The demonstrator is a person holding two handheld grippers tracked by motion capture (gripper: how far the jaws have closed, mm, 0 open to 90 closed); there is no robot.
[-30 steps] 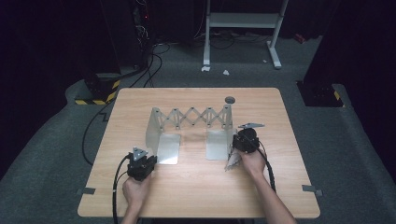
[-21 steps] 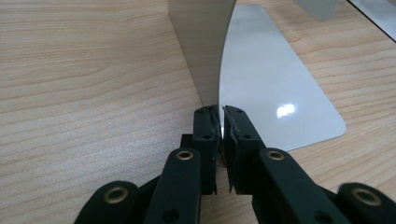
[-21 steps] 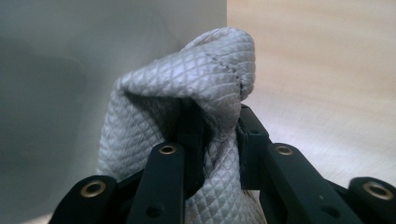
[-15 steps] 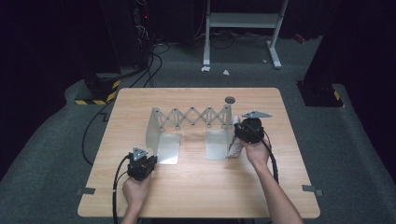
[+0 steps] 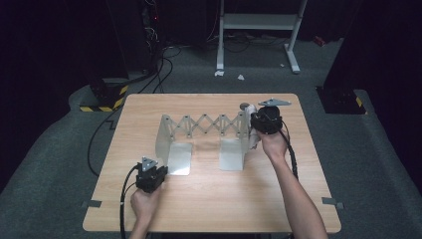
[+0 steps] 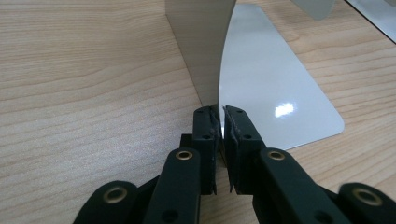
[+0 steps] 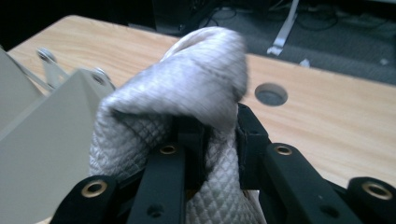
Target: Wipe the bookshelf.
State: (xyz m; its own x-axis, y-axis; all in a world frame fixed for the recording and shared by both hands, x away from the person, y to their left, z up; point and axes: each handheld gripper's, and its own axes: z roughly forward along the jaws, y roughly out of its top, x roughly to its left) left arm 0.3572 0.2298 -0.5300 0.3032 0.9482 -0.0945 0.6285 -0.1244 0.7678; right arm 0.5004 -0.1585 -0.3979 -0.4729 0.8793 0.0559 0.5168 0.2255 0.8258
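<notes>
**Left gripper pinches the rack's end plate, right gripper holds a cloth at the other end**

Left gripper point(image 5: 158, 172), at the near left of the pale wooden table point(image 5: 209, 199), has its jaws nearly together on the thin edge of the left upright plate point(image 6: 198, 51) of the grey metal expanding rack point(image 5: 204, 124), where that plate meets its glossy flat foot point(image 6: 275, 88). To the right, the rack's scissor lattice point(image 5: 206, 123) spans toward the far right. There the right gripper point(image 5: 257, 130) is clamped on a bunched white quilted cloth point(image 7: 187, 93), which sits against the rack's right end plate point(image 7: 42, 154). A round hole point(image 7: 271, 94) in the table lies just beyond.
</notes>
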